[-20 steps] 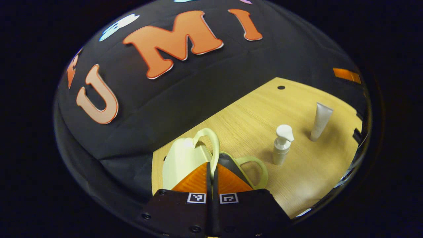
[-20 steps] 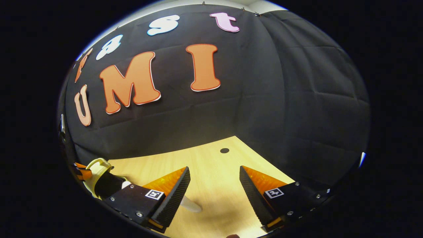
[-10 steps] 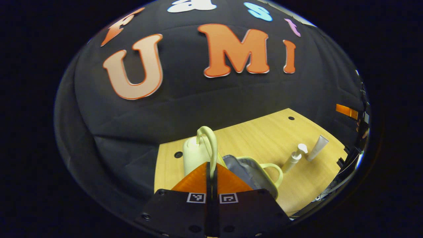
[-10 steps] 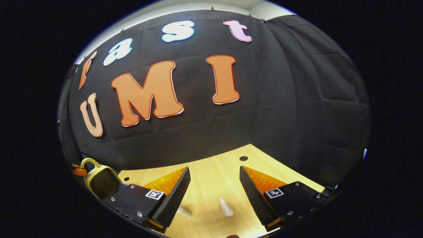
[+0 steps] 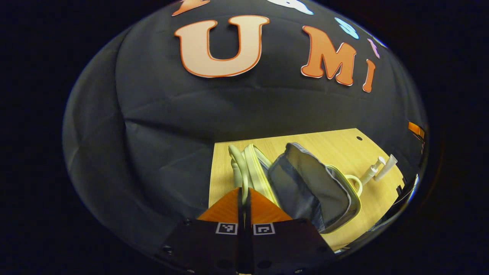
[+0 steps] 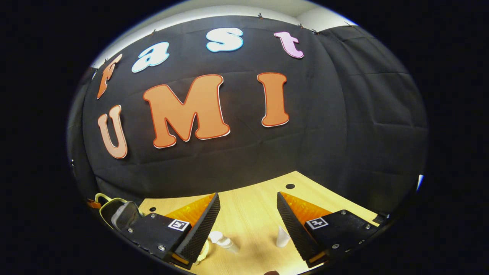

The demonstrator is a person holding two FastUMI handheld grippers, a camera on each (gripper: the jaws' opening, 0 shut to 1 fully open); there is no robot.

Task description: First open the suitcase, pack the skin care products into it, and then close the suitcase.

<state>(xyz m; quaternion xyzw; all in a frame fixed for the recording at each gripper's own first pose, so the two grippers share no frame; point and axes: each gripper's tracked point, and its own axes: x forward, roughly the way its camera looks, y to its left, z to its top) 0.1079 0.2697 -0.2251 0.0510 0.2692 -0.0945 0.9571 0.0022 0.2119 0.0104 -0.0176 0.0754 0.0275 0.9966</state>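
here the left gripper (image 5: 244, 193) has its two fingers pressed close together around the pale green handle (image 5: 236, 164) of the suitcase (image 5: 305, 187), and the lid half (image 5: 252, 168) that the handle belongs to is raised on edge at the left side of the wooden table (image 5: 324, 143). the other half of the suitcase lies open beside it, showing its grey lining (image 5: 301, 179) and a second pale green handle (image 5: 355, 183) at its far side. just beyond that second handle a white pump bottle (image 5: 371, 172) and a white tube (image 5: 385, 168) stand upright on the table, close to each other and apart from the suitcase, so neither is packed yet.

in the right gripper view the right gripper (image 6: 248, 219) hangs above the table with its fingers spread wide and nothing between them. below it the pump bottle (image 6: 223, 240) shows beside the left finger and the tube (image 6: 282, 237) stands just beside the right finger; whether either finger touches them cannot be told. at the left edge of that view the open suitcase (image 6: 118, 214) shows with its dark lining and pale rim
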